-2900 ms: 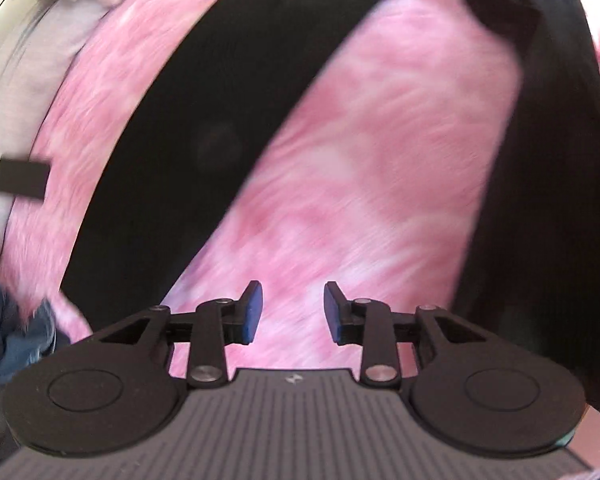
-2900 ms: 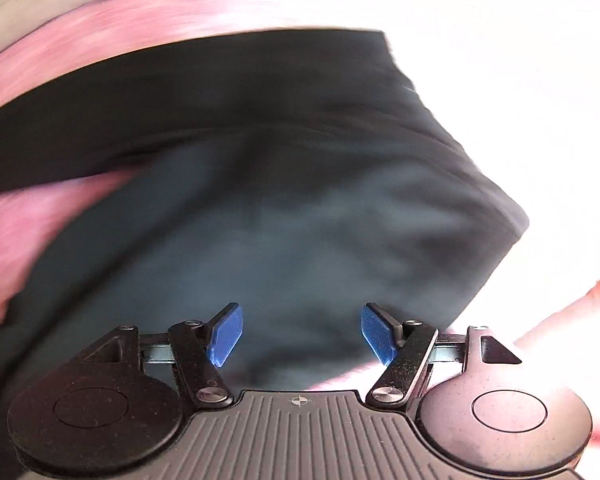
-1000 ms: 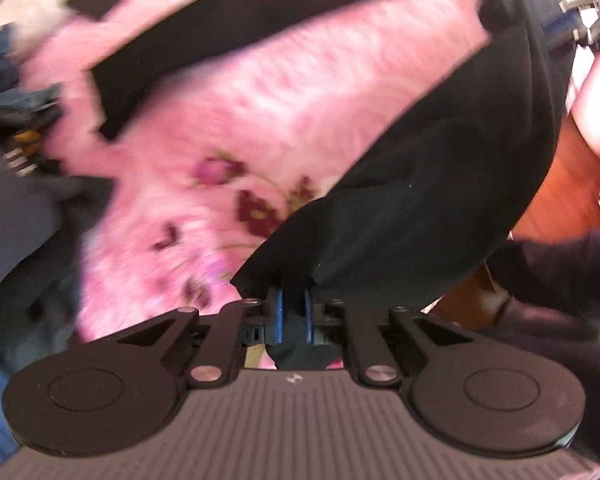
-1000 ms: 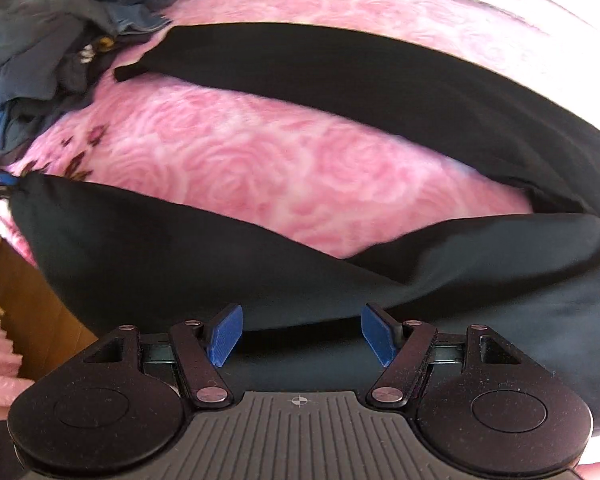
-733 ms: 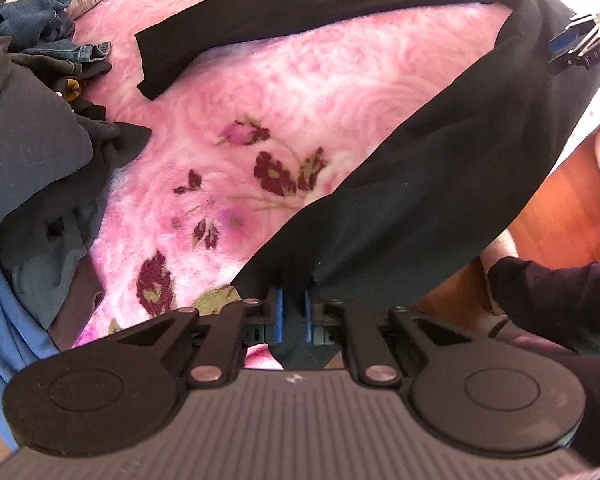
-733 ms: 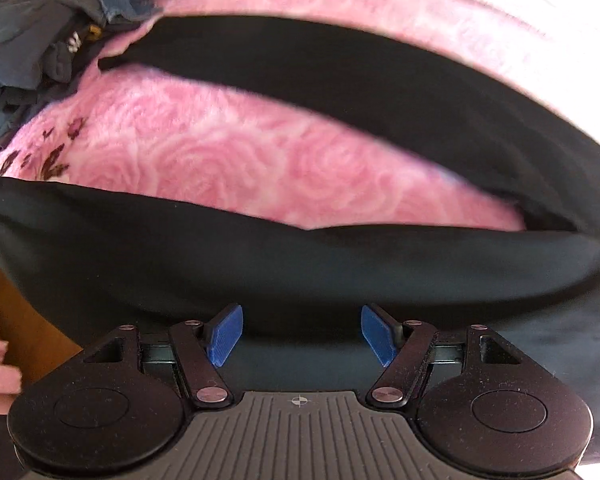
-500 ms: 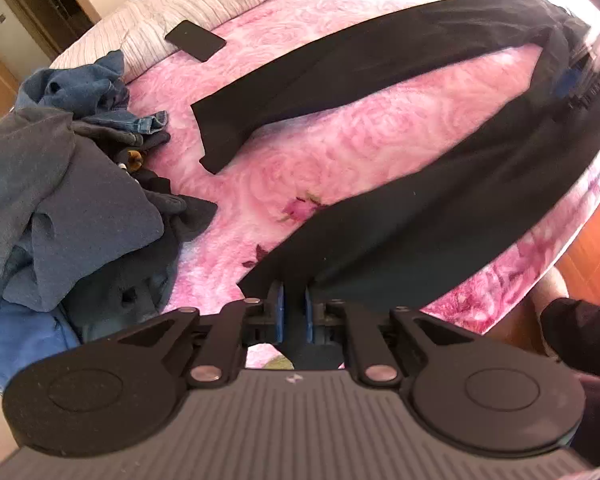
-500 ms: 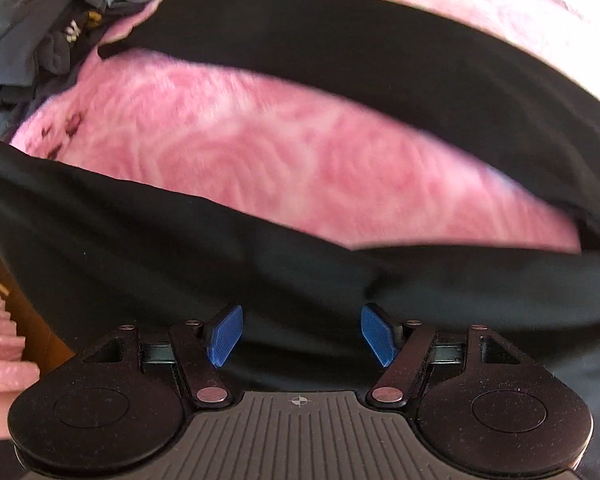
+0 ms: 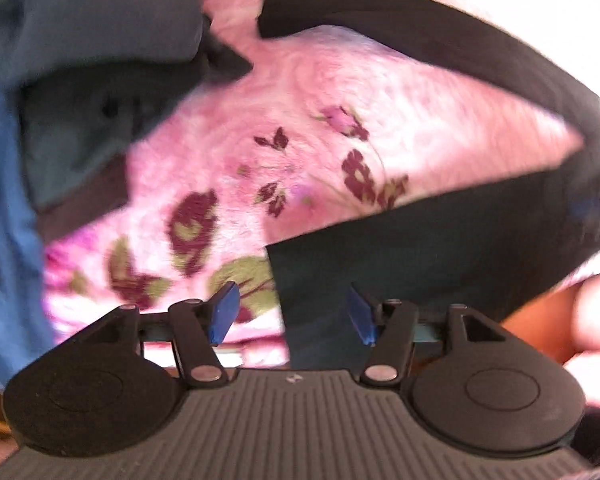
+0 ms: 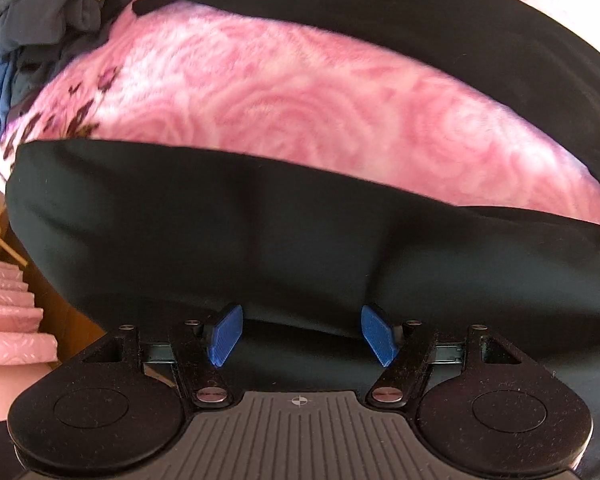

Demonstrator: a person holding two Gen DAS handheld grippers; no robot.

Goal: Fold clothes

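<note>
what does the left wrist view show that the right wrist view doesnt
Only the left wrist view shows the cut hem end of the near trouser leg, the big dark red flowers with green leaves printed on the blanket, and the left gripper, its jaws opening with the hem no longer pinched.

Only the right wrist view shows the stacked pink items off the bed's edge, and the right gripper, open over black cloth.

Both show the black trousers, the pink blanket and the pile of grey and blue clothes.
</note>
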